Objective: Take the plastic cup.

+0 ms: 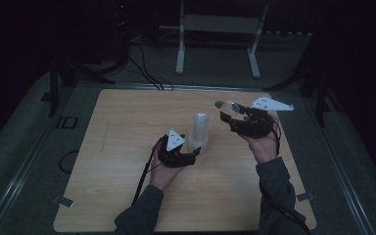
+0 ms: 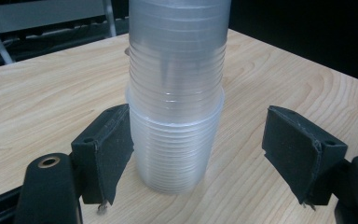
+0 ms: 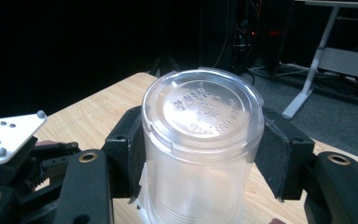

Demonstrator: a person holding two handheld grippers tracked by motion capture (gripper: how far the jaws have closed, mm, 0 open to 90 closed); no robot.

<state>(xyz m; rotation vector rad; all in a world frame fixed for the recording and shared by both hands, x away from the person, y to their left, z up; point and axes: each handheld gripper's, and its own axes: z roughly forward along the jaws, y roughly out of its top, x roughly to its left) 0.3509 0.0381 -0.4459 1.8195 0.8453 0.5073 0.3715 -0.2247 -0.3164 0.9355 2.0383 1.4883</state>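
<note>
Clamping one clear cup [image 3: 200,140], right tongs [image 3: 200,154] aloft.

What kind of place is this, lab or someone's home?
Most likely a lab or recording room, dimly lit. A bare wooden table stands on grey carpet, black cables run across the floor behind it, and a white metal stand sits at the back. Nothing looks domestic.

Overhead camera looks down; gripper cameras sit close.
</note>
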